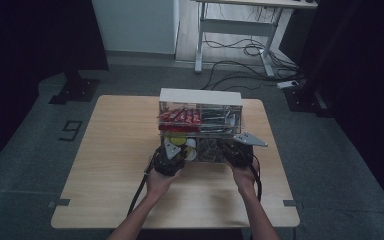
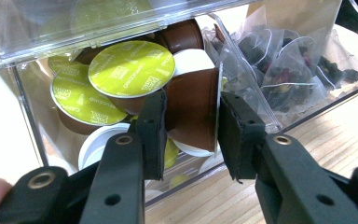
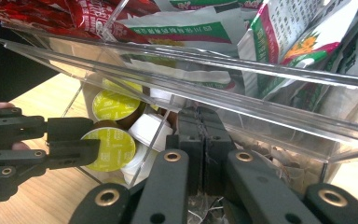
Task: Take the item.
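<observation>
Nearest the bottom edge of the high view, two forearms come up over bare wooden table [image 1: 105,165], with plenty of open board to the lower left and lower right. Just above them, at centre frame, both grippers sit against the front of the clear organiser box [image 1: 200,97].

In the left gripper view, the left gripper [image 2: 191,122] has its jaws clamped on a brown coffee capsule [image 2: 193,112], lying on its side in the lower-left compartment. The capsule's rim is against the right pad and its body against the left. The compartment's clear front wall runs close under the jaws, leaving little room below. Green-lidded capsules [image 2: 130,67] crowd the upper left; tea bags [image 2: 284,70] fill the compartment at upper right.

In the right gripper view, the right gripper [image 3: 204,140] has its jaws pressed together at the clear edge in centre frame. Red sachets [image 3: 74,14] lie beyond, at the top.
</observation>
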Motion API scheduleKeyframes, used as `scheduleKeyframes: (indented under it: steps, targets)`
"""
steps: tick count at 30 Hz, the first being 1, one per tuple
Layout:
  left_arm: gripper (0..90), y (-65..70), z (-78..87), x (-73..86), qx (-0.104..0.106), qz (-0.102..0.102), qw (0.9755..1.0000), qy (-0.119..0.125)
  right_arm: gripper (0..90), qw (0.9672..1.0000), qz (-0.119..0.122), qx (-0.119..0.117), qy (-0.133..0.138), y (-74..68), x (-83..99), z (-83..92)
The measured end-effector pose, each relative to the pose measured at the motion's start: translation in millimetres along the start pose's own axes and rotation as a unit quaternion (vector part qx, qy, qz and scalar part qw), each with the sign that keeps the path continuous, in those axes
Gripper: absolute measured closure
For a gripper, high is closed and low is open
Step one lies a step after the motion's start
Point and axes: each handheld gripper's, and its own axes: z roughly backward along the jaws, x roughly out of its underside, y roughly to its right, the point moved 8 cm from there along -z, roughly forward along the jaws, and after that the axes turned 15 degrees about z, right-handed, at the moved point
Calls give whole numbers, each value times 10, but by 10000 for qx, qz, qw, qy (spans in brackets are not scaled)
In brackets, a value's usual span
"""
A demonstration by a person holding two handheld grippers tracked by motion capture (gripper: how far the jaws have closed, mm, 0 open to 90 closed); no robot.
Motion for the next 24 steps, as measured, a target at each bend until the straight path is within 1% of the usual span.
scheduleKeyframes:
  steps: [6, 13, 16, 21, 24]
  targets:
    - [642, 8, 22, -13, 35, -51, 9999, 80, 880, 10000, 4, -4, 8, 4, 0, 3]
    - [645, -3, 48, -20, 51, -66, 9999, 91, 879, 10000, -4, -1, 14, 8, 0, 11]
    - [646, -17, 72, -37, 55, -33, 9999, 140, 877, 10000, 2, 4, 12, 8, -2, 11]
    - [646, -36, 138, -68, 52, -70, 9998, 180, 877, 10000, -2, 0, 13, 8, -5, 10]
    - [645, -44, 181, -85, 52, -55, 9997, 217, 877, 10000, 4, 8, 6, 9, -6, 11]
